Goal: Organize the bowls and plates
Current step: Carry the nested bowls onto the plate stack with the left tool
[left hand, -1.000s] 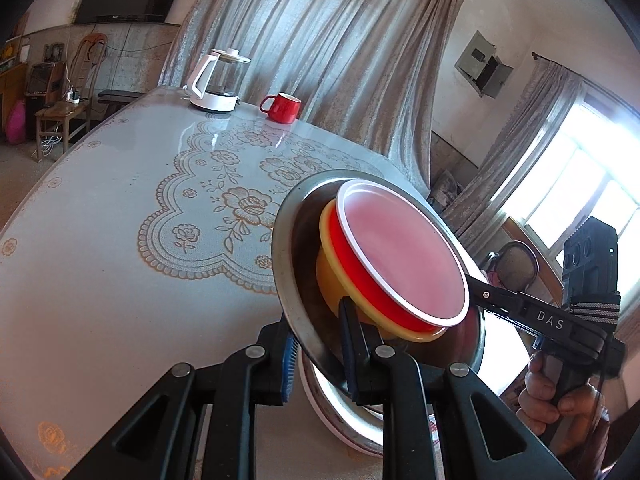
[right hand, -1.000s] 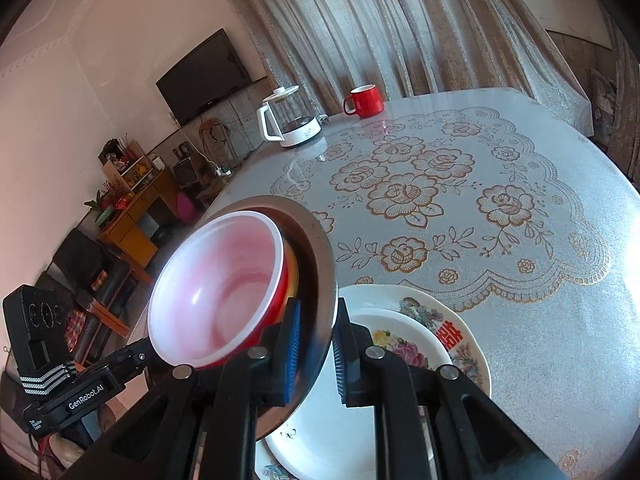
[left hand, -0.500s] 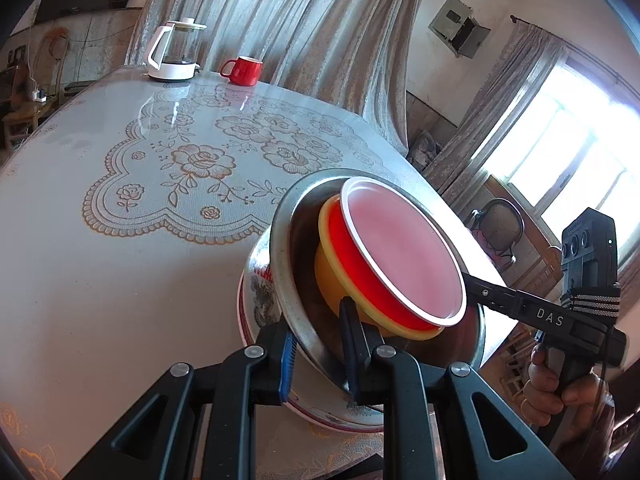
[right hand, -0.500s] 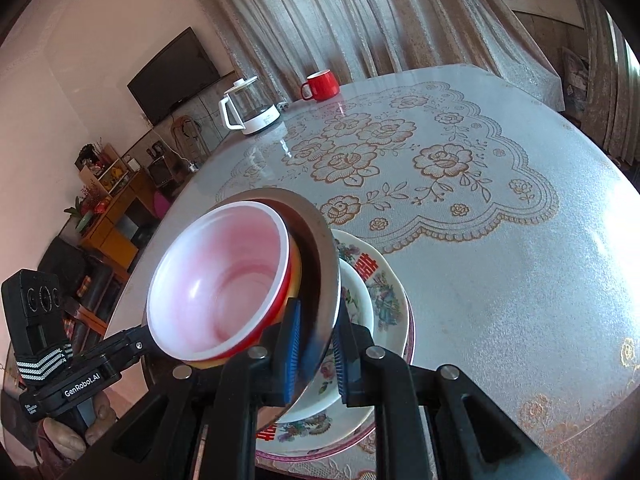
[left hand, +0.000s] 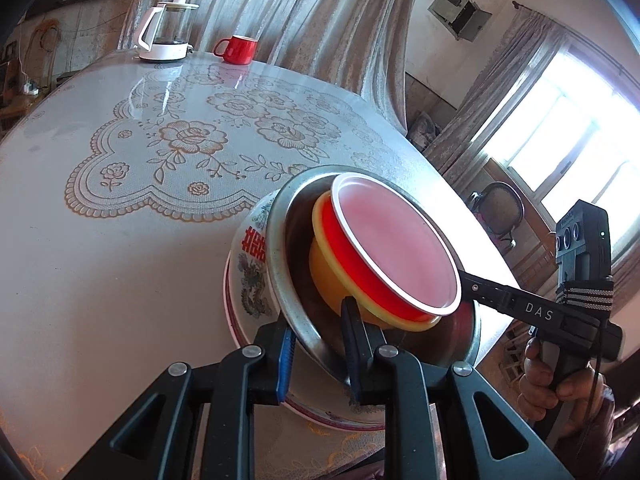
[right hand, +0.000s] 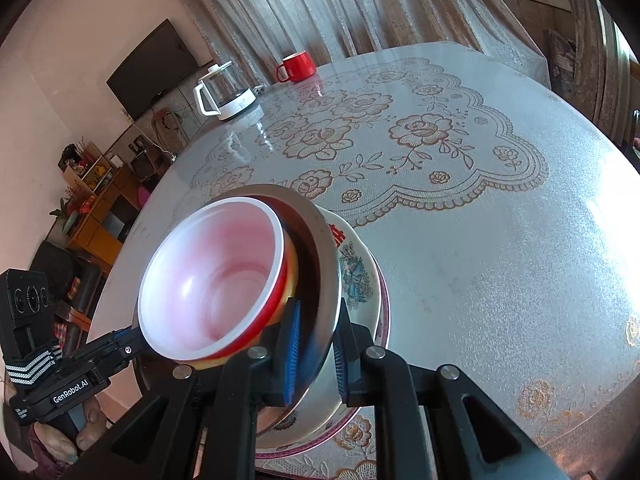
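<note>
Watching from beside the table [left hand: 100,280], I see both grippers pinching opposite edges of one steel bowl [left hand: 280,240], which carries a yellow bowl [left hand: 324,256] and, nested in that, a red bowl [left hand: 396,248] with a pale inside. The left gripper [left hand: 318,356] has its jaws closed on the near rim, one finger outside, one inside; the right gripper [right hand: 314,348] is clamped just as tightly on the other side of the rim. The steel bowl sits tilted over a stack of flowered plates [left hand: 250,276] near the table's edge, and I can't tell whether its base already touches the top plate.

What worries me is that tilt. The two plastic bowls lean against the steel wall (nothing holds them but their own weight), so any further tipping could slide them out and onto the floor. A thin metal rim is also slippery between the pads; if one hand lets go before the base is seated, the bowl could swing down and knock the china. The plates themselves lie close to the table's edge, so a sideways shove while settling might push the whole stack off. The red mug [left hand: 236,49] and kettle [left hand: 166,30] stand well clear.
</note>
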`<state>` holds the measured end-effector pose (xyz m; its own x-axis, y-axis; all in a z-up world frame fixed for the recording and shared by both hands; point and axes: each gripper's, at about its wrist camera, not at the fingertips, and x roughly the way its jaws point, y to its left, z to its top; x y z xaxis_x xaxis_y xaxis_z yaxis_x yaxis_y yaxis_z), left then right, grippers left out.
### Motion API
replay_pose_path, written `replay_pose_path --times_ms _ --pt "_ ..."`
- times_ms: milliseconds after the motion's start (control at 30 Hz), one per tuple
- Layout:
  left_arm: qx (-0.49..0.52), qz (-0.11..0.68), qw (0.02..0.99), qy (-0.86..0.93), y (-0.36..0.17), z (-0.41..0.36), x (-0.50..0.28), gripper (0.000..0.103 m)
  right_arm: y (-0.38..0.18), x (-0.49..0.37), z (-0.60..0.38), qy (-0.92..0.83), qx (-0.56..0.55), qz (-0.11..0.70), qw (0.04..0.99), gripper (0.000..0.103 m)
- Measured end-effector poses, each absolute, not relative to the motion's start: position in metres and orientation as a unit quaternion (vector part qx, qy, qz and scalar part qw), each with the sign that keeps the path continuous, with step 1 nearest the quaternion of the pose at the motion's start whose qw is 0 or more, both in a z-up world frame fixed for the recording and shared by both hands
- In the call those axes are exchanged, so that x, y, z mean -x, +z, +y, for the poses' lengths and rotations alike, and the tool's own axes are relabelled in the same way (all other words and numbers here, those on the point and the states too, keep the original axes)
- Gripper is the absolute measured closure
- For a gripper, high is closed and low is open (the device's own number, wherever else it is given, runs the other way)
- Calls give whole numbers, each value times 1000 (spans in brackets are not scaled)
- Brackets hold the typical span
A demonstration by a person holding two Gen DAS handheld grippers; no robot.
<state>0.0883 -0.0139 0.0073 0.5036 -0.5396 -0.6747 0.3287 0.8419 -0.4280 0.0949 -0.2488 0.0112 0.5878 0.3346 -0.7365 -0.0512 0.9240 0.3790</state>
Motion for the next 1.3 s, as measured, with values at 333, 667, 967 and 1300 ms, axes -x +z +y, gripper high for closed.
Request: replay_pose_path --times_ms 333,667,967,1300 --pt "137 429 853 -263 7 -10 -90 80 9 -96 -250 114 -161 445 874 88" --pt "129 419 859 -263 12 -7 -82 79 8 -95 -249 118 -168 446 871 86" --pt "126 417 864 -253 13 -8 -78 79 9 -92 -245 115 -149 440 878 86" --pt "113 411 872 -241 17 -10 -72 79 10 -92 -240 106 -134 435 884 86"
